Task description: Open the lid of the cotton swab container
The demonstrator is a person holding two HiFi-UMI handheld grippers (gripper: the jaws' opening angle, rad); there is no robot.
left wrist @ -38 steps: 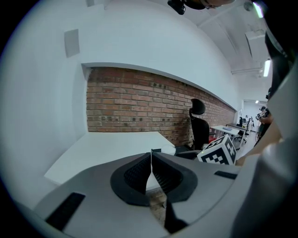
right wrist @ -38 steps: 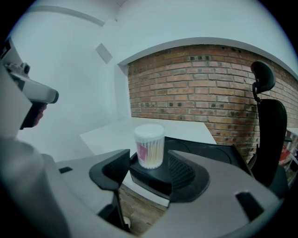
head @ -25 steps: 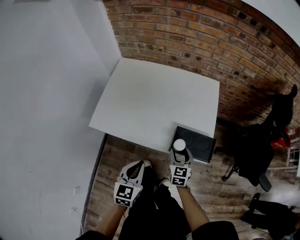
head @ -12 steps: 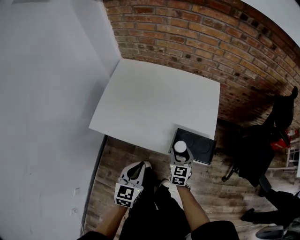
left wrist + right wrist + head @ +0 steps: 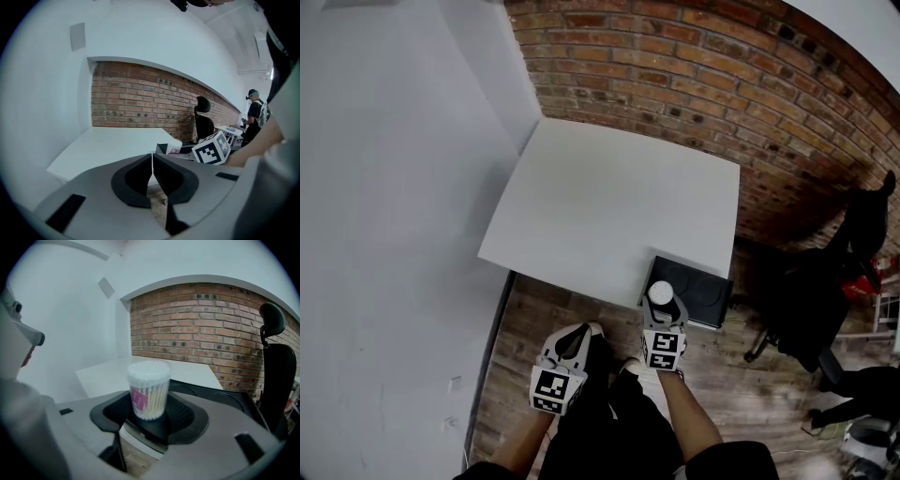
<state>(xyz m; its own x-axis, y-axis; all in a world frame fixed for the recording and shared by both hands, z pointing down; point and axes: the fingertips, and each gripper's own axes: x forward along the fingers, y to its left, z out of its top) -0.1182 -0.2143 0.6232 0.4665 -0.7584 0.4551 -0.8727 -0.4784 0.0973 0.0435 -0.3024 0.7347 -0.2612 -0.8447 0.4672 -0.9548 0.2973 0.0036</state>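
right tongs [image 5: 149,411] grip the cotton swab container [image 5: 149,392] low down; left tongs [image 5: 152,165] closed, empty. light, slick, thin-walled plastic, probably: pinch the lid [image 5: 149,367] by its rim.

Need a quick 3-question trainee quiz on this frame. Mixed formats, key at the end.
1. True or false: the left hand-held gripper has its jaws apart.
2. What stands between the jaws of the right hand-held gripper? A) a cup B) the cotton swab container C) nothing
3. Fill in: the wall behind the white table is made of ____.
Key: 1 false; 2 B; 3 brick.
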